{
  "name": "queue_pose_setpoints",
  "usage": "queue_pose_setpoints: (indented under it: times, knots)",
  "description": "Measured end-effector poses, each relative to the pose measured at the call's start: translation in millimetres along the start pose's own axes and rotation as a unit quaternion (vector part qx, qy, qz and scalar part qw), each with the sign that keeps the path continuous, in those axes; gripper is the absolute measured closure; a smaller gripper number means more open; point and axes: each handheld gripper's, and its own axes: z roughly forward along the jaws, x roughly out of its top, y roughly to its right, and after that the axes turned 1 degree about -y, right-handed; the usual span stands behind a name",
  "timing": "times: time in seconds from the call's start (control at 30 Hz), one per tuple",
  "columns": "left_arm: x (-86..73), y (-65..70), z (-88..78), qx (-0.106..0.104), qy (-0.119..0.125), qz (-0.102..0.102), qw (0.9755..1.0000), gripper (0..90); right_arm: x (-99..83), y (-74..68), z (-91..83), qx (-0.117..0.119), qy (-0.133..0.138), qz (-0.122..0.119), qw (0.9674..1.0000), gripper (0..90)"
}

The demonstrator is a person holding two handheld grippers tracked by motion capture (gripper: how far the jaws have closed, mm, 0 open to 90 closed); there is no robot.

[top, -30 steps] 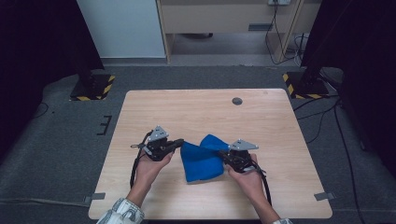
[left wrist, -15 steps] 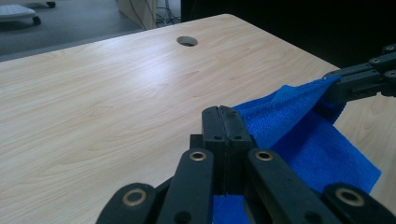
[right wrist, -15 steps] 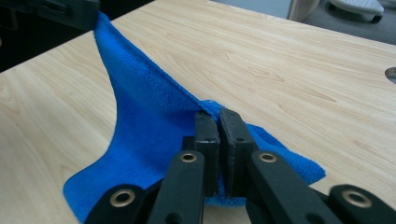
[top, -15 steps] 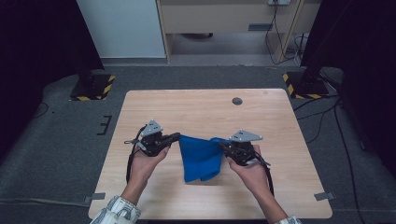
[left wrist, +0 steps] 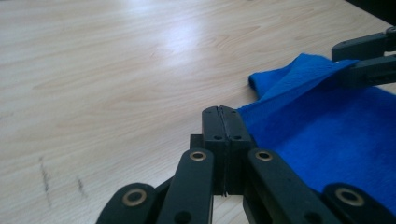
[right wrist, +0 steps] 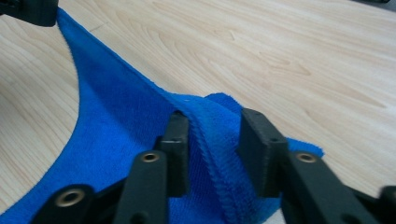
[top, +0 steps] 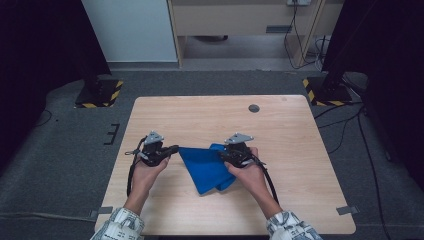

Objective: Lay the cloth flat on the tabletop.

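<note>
While the blue cloth (top: 207, 167) lies mid-desk (top: 295, 135) from above, the left tongs (top: 172, 148) pinch its corner. Left gripper view: jaws together on cloth (left wrist: 327, 140). Right gripper view: right tongs (right wrist: 215, 149), just opening, straddle a fold unpressed.

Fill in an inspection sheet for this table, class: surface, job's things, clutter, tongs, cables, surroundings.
Surface: pale wooden table, faint dark scuffs in the left gripper view.
Job's things: blue cloth, stretched between both tongs.
Clutter: small dark round disc near the far edge.
Tongs: left tongs shut on the cloth's corner; right tongs just opening, cloth edge loose between the jaws.
Cables: black lead trailing from the left tongs.
Surroundings: grey carpet, striped stand base.
</note>
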Motion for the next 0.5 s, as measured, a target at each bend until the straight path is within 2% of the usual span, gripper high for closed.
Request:
queue_pose_setpoints:
  times: [0.17,0.27,0.33,0.37,0.5]
  knots:
    - [-4.3,-6.8,-0.1,0.011,-0.001,-0.004,0.9999,90.0,-9.8,2.3,0.3,-0.015,-0.008,-0.006,0.9998,55.8]
    - [-4.5,-6.0,1.7,0.003,-0.002,-0.006,1.0000,90.0,-15.6,7.6,-3.2,-0.017,-0.005,0.004,0.9998,56.1]
    - [-4.9,-1.7,5.2,-0.005,-0.001,-0.004,1.0000,90.0,-17.7,9.4,-4.4,-0.018,-0.007,-0.002,0.9998,59.5]
    - [-5.1,-0.3,6.3,-0.008,0.001,-0.006,0.9999,90.0,-17.8,10.3,-5.4,-0.015,-0.007,-0.001,0.9999,65.5]
    - [-5.0,2.3,7.6,-0.012,0.004,-0.007,0.9999,90.0,-16.8,10.0,-5.3,-0.012,-0.006,-0.005,0.9999,68.7]
